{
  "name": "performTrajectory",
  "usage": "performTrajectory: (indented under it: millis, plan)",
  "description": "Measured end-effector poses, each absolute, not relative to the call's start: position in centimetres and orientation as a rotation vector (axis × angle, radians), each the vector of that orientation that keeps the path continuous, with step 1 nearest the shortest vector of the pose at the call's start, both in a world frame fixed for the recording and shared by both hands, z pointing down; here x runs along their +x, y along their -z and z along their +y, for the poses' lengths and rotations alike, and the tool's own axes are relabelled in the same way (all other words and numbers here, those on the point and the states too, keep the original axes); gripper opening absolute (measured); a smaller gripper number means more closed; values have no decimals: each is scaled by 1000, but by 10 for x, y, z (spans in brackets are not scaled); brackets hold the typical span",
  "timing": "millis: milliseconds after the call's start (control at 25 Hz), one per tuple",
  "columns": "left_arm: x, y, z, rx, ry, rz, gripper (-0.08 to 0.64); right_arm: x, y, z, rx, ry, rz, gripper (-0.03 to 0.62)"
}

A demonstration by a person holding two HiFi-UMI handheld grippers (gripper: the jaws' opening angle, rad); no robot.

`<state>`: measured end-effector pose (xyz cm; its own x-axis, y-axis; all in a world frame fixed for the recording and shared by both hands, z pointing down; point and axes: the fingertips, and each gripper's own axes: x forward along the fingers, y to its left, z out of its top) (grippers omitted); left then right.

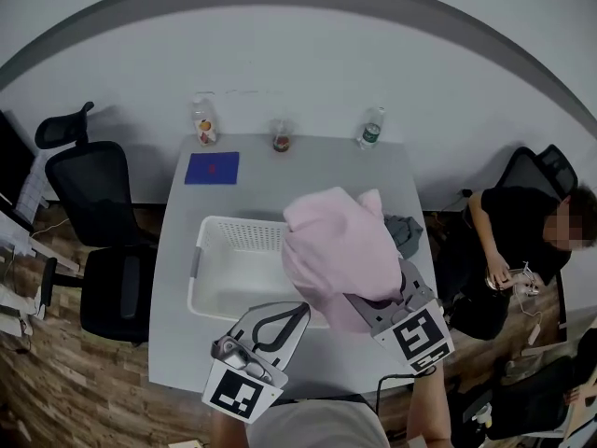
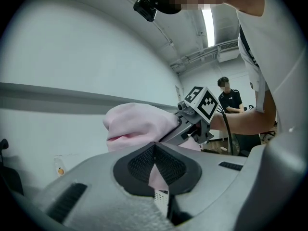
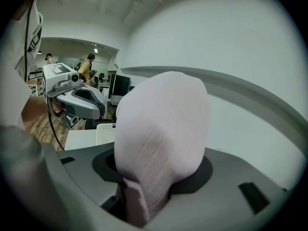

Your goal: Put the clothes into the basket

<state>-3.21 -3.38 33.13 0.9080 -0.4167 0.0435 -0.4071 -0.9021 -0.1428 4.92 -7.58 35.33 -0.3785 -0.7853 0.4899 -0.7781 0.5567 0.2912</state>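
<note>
A pink garment (image 1: 336, 250) hangs bunched over the right side of the white mesh basket (image 1: 233, 273) on the grey table (image 1: 308, 171). My right gripper (image 1: 375, 299) is shut on it from the near right; in the right gripper view the cloth (image 3: 161, 129) fills the jaws and hides the fingertips. My left gripper (image 1: 300, 310) sits at the garment's lower near edge. In the left gripper view its jaws (image 2: 154, 148) meet at the tips, with pink cloth (image 2: 137, 126) just above and showing between them. A grey garment (image 1: 406, 233) lies on the table behind the pink one.
A blue cloth (image 1: 212, 168), two bottles (image 1: 204, 121) (image 1: 370, 129) and a cup (image 1: 281, 136) stand along the table's far side. Black office chairs (image 1: 98, 213) are at the left. A seated person (image 1: 522, 241) is at the right.
</note>
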Motion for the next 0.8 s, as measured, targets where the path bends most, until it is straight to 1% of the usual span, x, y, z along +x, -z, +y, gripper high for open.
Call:
performTrajectory:
  millis: [120, 240, 360, 800]
  plan:
    - [-49, -336, -41, -2928, 109, 697, 6, 29, -363, -88, 1192, 20, -2236, 227]
    - [-63, -339, -47, -2923, 87, 734, 6, 11, -372, -100, 1139, 14, -2259, 200]
    - [-76, -349, -54, -2937, 101, 783, 6, -1, -395, -113, 1080, -8, -2247, 187]
    - [-99, -376, -76, -2968, 163, 890, 6, -36, -465, -135, 903, -93, -2221, 184]
